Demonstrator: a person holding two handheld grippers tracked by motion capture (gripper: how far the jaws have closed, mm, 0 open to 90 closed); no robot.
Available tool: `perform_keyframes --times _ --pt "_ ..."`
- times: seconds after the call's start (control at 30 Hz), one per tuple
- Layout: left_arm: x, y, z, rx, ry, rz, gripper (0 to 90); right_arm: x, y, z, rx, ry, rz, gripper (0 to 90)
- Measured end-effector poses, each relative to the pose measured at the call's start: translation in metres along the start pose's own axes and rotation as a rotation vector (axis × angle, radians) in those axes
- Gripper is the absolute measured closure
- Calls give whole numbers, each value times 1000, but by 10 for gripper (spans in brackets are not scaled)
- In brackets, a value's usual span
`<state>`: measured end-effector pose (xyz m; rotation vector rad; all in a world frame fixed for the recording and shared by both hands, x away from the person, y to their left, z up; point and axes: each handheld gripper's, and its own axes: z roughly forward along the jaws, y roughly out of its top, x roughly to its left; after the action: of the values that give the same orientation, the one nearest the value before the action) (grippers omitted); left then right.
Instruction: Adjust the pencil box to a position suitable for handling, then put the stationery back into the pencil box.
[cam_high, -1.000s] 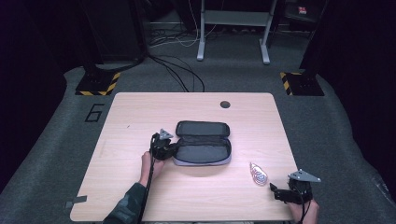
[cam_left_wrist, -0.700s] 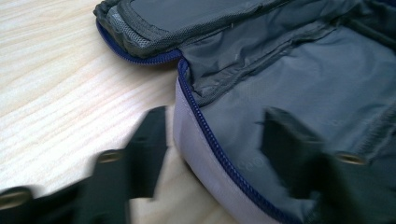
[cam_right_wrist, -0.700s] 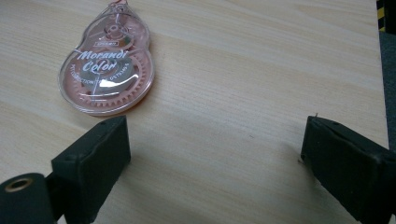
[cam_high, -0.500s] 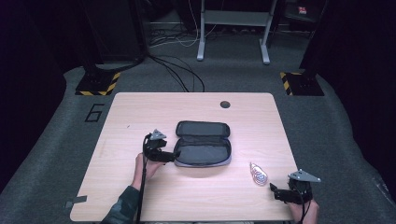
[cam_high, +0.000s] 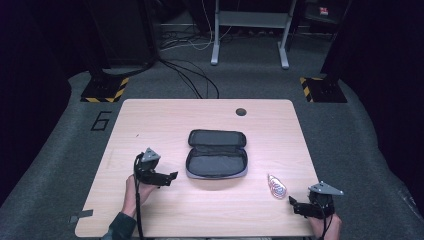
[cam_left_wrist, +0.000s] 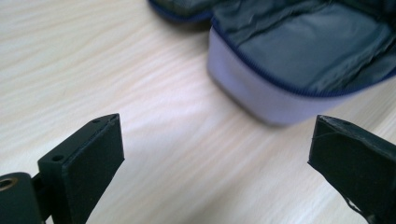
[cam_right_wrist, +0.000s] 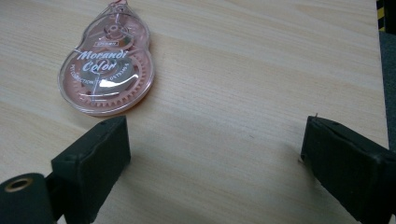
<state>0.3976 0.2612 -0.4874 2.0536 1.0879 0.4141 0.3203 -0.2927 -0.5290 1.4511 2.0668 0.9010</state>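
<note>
Pencil case (cam_high: 217, 161): lies unzipped mid-table, soft fabric, light, will sag; pinch its stiffer zipped rim | correction tape (cam_right_wrist: 108, 67): hard slick plastic shell, take it across the narrow waist | your left gripper (cam_high: 169, 177): jaws just opened, nothing between | your right gripper (cam_high: 295, 206): jaws apart, empty, tape just ahead.

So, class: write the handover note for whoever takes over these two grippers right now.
Left gripper: open, jaws have just been opening, nothing between them, just left of the pencil case.
Right gripper: open, holds nothing, near the table's front right corner, correction tape just ahead of it.
Done: case lies unzipped and open, mid-table.
Left, probably: pick up the tape, put it in the case, close it.
</note>
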Motion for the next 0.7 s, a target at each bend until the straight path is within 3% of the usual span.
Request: perform_keyframes --times 0.17,0.37,0.53,0.63,0.7 --pt "2 -17 -7 38 58 11 13 0 0 0 0 0 -6 75" --pt "7 -39 -10 110 87 19 4 0 0 1 0 -1 -6 74" --pt "7 -54 -9 97 118 1 4 0 1 1 0 -1 -5 74" --pt "8 -58 -8 103 120 14 4 1 1 1 1 0 -2 74" --pt "8 -60 -7 71 123 2 3 0 1 1 1 -1 -4 74"
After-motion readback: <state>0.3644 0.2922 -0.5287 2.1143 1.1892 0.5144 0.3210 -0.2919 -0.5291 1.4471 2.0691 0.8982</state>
